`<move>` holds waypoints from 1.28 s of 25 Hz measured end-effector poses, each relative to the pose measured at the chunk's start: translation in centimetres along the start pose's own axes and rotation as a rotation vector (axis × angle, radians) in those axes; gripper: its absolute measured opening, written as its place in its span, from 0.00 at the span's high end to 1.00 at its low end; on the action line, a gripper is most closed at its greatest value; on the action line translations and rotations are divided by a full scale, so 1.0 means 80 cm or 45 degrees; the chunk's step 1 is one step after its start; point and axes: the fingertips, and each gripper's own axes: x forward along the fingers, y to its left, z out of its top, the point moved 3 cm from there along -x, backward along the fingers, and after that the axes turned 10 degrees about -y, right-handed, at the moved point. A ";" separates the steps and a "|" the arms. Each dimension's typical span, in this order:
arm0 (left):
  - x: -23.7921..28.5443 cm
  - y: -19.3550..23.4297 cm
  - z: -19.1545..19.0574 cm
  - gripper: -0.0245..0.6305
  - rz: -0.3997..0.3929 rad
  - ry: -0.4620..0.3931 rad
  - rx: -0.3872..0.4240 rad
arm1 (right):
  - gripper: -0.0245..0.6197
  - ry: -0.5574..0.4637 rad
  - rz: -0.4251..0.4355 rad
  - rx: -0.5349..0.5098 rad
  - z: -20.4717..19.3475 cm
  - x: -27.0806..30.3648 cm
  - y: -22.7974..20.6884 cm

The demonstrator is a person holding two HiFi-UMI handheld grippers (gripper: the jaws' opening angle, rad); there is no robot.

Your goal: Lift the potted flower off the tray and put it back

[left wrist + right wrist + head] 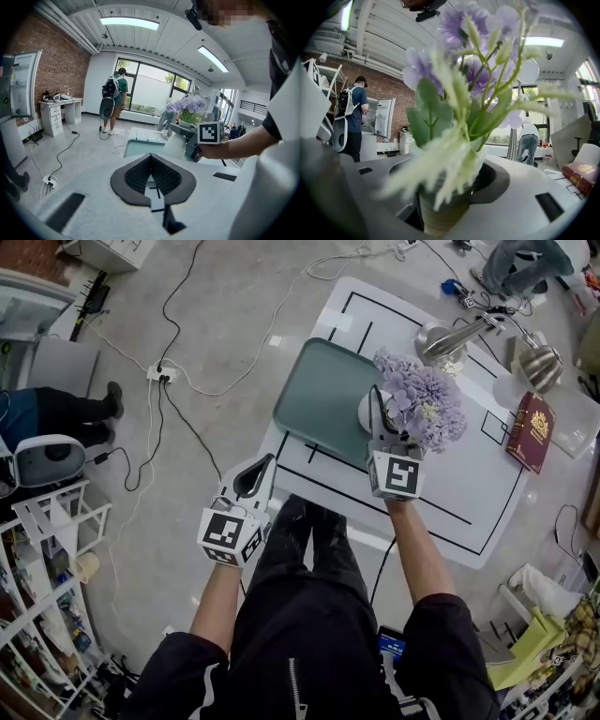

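The potted flower has purple blooms and a white ribbed pot. It sits at the right edge of the green tray. My right gripper is shut on the pot from the near side. In the right gripper view the pot fills the space between the jaws, with leaves and blooms blurred in front. Whether the pot's base touches the tray I cannot tell. My left gripper hovers off the table's near left corner, shut and empty. In the left gripper view its dark pads meet at the tip.
The tray lies on a white mat with black lines. Two metal lamps and a red book stand at the right. Cables and a power strip lie on the floor at left. A person with a backpack stands far off.
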 end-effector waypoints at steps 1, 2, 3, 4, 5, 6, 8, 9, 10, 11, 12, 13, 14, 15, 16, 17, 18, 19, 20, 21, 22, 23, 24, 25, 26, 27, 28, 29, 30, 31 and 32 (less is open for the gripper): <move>0.000 0.000 0.001 0.96 0.000 -0.001 0.000 | 0.59 -0.003 0.006 0.002 0.001 -0.001 0.001; 0.000 0.001 0.001 0.96 0.000 -0.002 0.001 | 0.59 -0.004 0.013 0.006 0.001 -0.001 0.001; -0.001 0.001 0.002 0.96 0.000 -0.004 0.001 | 0.59 -0.003 0.021 0.011 0.001 -0.002 0.002; -0.001 0.002 0.002 0.96 0.001 -0.004 0.000 | 0.59 0.000 0.028 0.015 0.000 -0.002 0.003; -0.002 0.002 0.002 0.96 0.002 -0.005 -0.001 | 0.59 0.005 0.032 0.019 -0.002 -0.002 0.003; -0.003 0.002 0.002 0.96 0.002 -0.004 -0.002 | 0.57 0.014 0.034 0.023 -0.004 -0.002 0.003; -0.004 0.001 0.002 0.96 -0.001 -0.005 -0.002 | 0.54 0.030 0.041 0.027 -0.008 -0.002 0.004; -0.005 0.001 0.002 0.96 -0.003 -0.006 -0.001 | 0.54 0.035 0.045 0.027 -0.010 -0.003 0.004; -0.006 0.000 0.002 0.96 -0.005 -0.007 -0.001 | 0.53 0.040 0.047 0.027 -0.011 -0.005 0.005; -0.007 -0.001 0.002 0.96 -0.006 -0.008 -0.001 | 0.52 0.045 0.048 0.026 -0.012 -0.007 0.005; -0.009 -0.001 0.002 0.96 -0.007 -0.008 -0.002 | 0.52 0.051 0.046 0.028 -0.013 -0.009 0.005; -0.010 -0.002 0.002 0.96 -0.009 -0.009 -0.001 | 0.52 0.055 0.039 0.032 -0.014 -0.012 0.005; -0.011 -0.003 0.002 0.96 -0.011 -0.011 0.000 | 0.52 0.059 0.030 0.036 -0.014 -0.014 0.003; -0.012 -0.003 0.003 0.96 -0.014 -0.013 0.001 | 0.51 0.064 0.022 0.036 -0.013 -0.017 0.002; -0.013 -0.004 0.004 0.96 -0.019 -0.015 0.003 | 0.51 0.072 0.018 0.030 -0.011 -0.021 0.002; -0.013 -0.005 0.005 0.96 -0.023 -0.017 0.004 | 0.51 0.087 0.015 0.021 -0.010 -0.025 0.002; -0.014 -0.006 0.006 0.96 -0.027 -0.018 0.004 | 0.51 0.108 0.013 0.013 -0.009 -0.031 0.003; -0.016 -0.006 0.006 0.96 -0.030 -0.020 0.003 | 0.51 0.125 0.015 0.009 -0.009 -0.038 0.004; -0.017 -0.006 0.007 0.96 -0.034 -0.022 0.004 | 0.51 0.128 0.022 0.009 -0.008 -0.044 0.006; -0.017 -0.006 0.008 0.96 -0.039 -0.025 0.005 | 0.51 0.118 0.032 0.012 -0.007 -0.049 0.008; -0.018 -0.007 0.009 0.96 -0.045 -0.028 0.008 | 0.51 0.112 0.036 0.016 -0.006 -0.054 0.009; -0.017 -0.008 0.011 0.96 -0.054 -0.032 0.011 | 0.51 0.116 0.032 0.018 -0.005 -0.060 0.008; -0.017 -0.010 0.013 0.96 -0.063 -0.036 0.014 | 0.51 0.124 0.028 0.017 -0.004 -0.067 0.007; -0.016 -0.013 0.014 0.96 -0.075 -0.039 0.017 | 0.51 0.126 0.028 0.015 -0.004 -0.076 0.006; -0.014 -0.016 0.016 0.96 -0.087 -0.043 0.020 | 0.51 0.126 0.030 0.015 -0.005 -0.086 0.004; -0.012 -0.020 0.017 0.96 -0.101 -0.046 0.023 | 0.51 0.128 0.031 0.014 -0.006 -0.096 0.002; -0.010 -0.023 0.019 0.96 -0.115 -0.049 0.026 | 0.51 0.134 0.033 0.007 -0.006 -0.107 0.002; -0.007 -0.026 0.020 0.96 -0.129 -0.052 0.029 | 0.51 0.143 0.037 -0.005 -0.006 -0.117 0.003; -0.004 -0.030 0.021 0.96 -0.144 -0.054 0.031 | 0.51 0.153 0.042 -0.018 -0.005 -0.127 0.004; -0.002 -0.035 0.022 0.96 -0.160 -0.055 0.034 | 0.52 0.163 0.042 -0.022 -0.003 -0.138 0.004; 0.001 -0.040 0.023 0.96 -0.177 -0.055 0.037 | 0.52 0.171 0.035 -0.015 -0.001 -0.148 0.004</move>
